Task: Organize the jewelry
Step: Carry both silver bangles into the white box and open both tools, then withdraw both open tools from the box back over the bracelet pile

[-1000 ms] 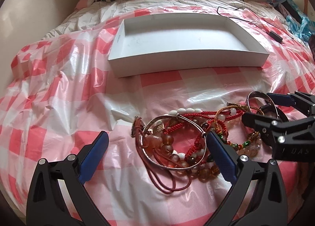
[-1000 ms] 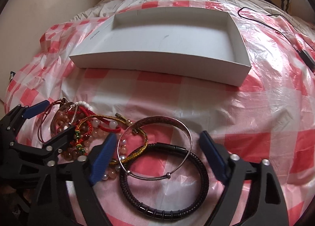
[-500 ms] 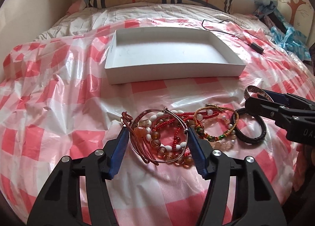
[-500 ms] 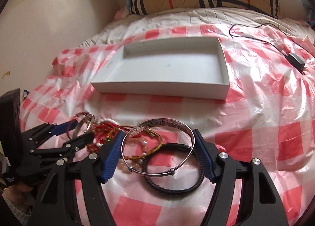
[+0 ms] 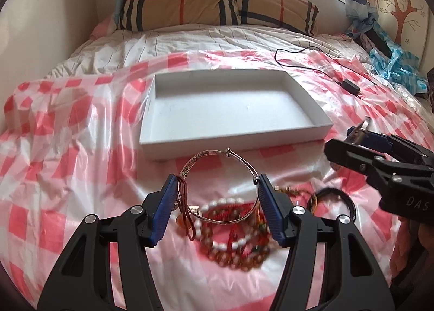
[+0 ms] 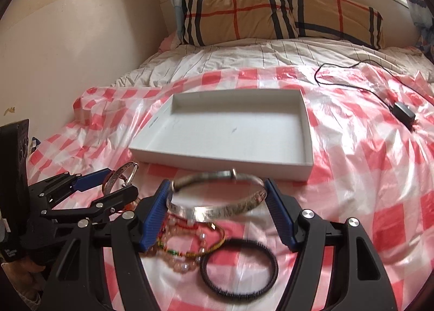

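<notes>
Lying straight ahead of both pairs of tongs, the white box (image 5: 233,110) sits empty on the checked plastic sheet (image 5: 67,148), its long side facing them. The left tongs (image 5: 215,189) pinch a thin silver bangle (image 5: 217,155) with a red cord snagged on it; the right tongs (image 6: 218,195) pinch a broad engraved silver bangle (image 6: 217,209) (blurred, so the pattern is unclear). Each is lifted clear of the bead bracelets (image 5: 233,235), and the right seems nearer the box.
</notes>
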`<state>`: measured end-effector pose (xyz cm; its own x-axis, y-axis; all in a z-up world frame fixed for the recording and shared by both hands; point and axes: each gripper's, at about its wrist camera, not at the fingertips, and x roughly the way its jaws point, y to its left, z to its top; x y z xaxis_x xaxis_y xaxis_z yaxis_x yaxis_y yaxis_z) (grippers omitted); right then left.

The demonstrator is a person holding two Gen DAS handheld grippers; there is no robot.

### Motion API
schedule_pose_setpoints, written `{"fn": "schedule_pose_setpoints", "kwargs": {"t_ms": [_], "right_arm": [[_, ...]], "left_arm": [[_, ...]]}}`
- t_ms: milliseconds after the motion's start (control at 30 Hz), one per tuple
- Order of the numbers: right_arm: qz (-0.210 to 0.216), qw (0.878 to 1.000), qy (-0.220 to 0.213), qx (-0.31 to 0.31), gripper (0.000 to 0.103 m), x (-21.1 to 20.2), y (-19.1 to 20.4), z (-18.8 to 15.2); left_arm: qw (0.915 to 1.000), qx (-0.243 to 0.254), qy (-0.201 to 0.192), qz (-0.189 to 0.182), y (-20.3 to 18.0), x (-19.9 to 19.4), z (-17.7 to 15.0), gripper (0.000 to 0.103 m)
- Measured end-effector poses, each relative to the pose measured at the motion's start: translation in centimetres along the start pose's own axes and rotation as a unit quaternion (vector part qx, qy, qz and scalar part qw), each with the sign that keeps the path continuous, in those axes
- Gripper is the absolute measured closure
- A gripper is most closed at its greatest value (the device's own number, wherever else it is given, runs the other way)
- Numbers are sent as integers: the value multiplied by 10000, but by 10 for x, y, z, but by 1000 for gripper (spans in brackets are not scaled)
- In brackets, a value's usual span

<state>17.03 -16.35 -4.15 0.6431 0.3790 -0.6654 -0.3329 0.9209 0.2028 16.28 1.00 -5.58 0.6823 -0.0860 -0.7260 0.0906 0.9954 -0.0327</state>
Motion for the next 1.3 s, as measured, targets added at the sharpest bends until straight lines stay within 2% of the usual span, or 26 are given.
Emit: {"fn": "schedule_pose_setpoints", "kwargs": {"t_ms": [200, 367, 400, 433, 467, 567, 667, 800, 867, 967, 1167, 1300], "right_arm": [[-121, 9998, -124, -79, 36, 25, -6, 32], [-231, 9997, -100, -2, 35, 61, -16, 55], [-267, 9996, -69, 35, 29, 70, -20, 58], [-310, 9995, -8, 76, 17, 79, -23, 60], [-361, 9993, 29, 118, 14, 86, -26, 61], [-442, 9987, 205, 170, 14, 101, -31, 57], [-442, 9981, 391, 201, 14, 106, -36, 47], [-504, 9950, 848, 161, 14, 112, -39, 32], [-368, 9935, 1037, 304, 14, 109, -41, 27], [-287, 9924, 1162, 301, 14, 101, -36, 21], [-340, 9955, 720, 515, 14, 49, -37, 14], [-456, 9952, 673, 540, 14, 18, -38, -12]], "left_arm": [[9997, 44, -212, 80, -3, 17, 34, 46], [9996, -57, -224, 182, 1, 40, 52, 46], [9995, -68, -192, 225, 2, 47, 55, 46], [9995, -81, -152, 270, 3, 53, 56, 45], [9995, -102, -79, 303, 4, 61, 57, 45], [9991, -147, 59, 394, 8, 74, 56, 45], [9986, 65, 201, 482, 5, 79, 49, 45], [9990, 69, 151, 409, 2, 71, 46, 41], [9989, 80, 118, 441, 3, 64, 43, 37], [9990, 33, 139, 421, 8, 53, 36, 36], [9992, -22, 46, 385, 18, 21, 23, 32], [9995, 29, 179, 245, 16, 8, -2, 31]]}}
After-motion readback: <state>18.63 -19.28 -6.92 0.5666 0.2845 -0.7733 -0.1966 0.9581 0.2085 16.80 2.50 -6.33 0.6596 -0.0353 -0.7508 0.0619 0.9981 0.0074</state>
